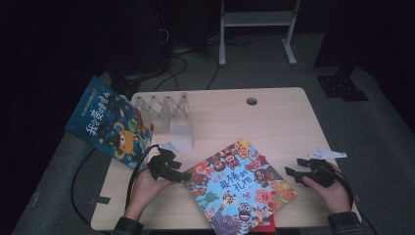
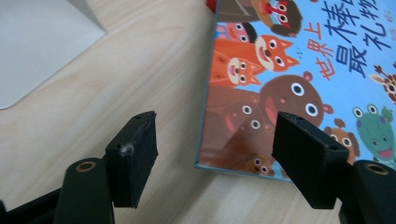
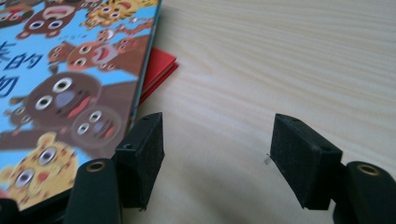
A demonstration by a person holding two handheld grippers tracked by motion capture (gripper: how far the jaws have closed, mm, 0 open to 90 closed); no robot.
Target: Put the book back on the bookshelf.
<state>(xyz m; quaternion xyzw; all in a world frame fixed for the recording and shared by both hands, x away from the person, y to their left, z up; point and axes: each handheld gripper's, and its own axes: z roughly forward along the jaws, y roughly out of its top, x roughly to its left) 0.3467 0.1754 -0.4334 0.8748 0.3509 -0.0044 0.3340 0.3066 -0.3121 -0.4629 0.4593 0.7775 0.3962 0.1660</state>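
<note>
My left gripper (image 1: 182,175) straddles the near-left edge of the animal picture book (image 1: 238,185), flat on the table (image 1: 274,117); jaws apart, gripping nothing. My right gripper (image 1: 291,172), beside the book's right edge, is likewise released.

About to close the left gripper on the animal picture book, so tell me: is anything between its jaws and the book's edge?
Nothing visible. In the left gripper view the left gripper stands open, straddling the near corner of the animal picture book, with bare table between. The clear rack stands farther back, off that line.
</note>
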